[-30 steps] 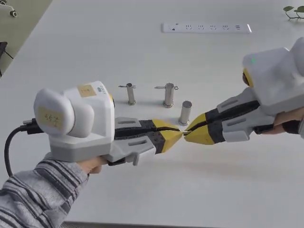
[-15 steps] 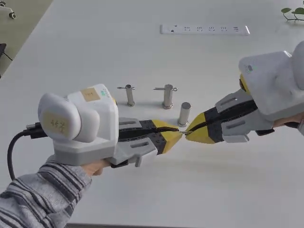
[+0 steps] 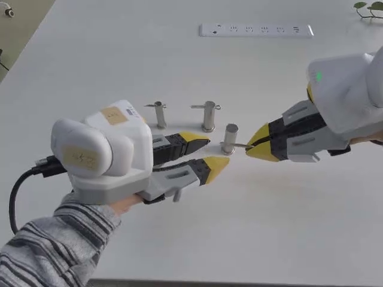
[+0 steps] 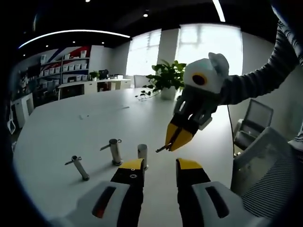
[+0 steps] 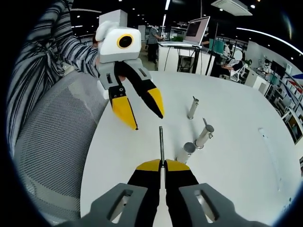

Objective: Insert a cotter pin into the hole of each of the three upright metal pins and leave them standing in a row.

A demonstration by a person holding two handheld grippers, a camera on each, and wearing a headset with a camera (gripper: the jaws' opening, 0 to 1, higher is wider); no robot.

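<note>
Head view: a power strip (image 3: 256, 30) lies at the desk's (image 3: 108, 54) far edge; mid-desk stand two metal pins (image 3: 208, 116) crossed by cotters (image 3: 206, 107) and a bare pin (image 3: 230, 139), the left gripper (image 3: 216, 150) gaping wide, the right gripper (image 3: 248, 148) pinching a cotter pin (image 3: 238, 144) just beside the bare pin's head. Left gripper view adds a potted plant (image 4: 165, 78) at the desk's far end. Right gripper view shows the cotter pin full length and a mesh chair (image 5: 52, 142) by the desk edge; the bare pin's hole is indiscernible.

right claw (image 3: 248, 145): housing cut by frame edge | nearest metal pin (image 3: 230, 137): hole too small to tell
</note>
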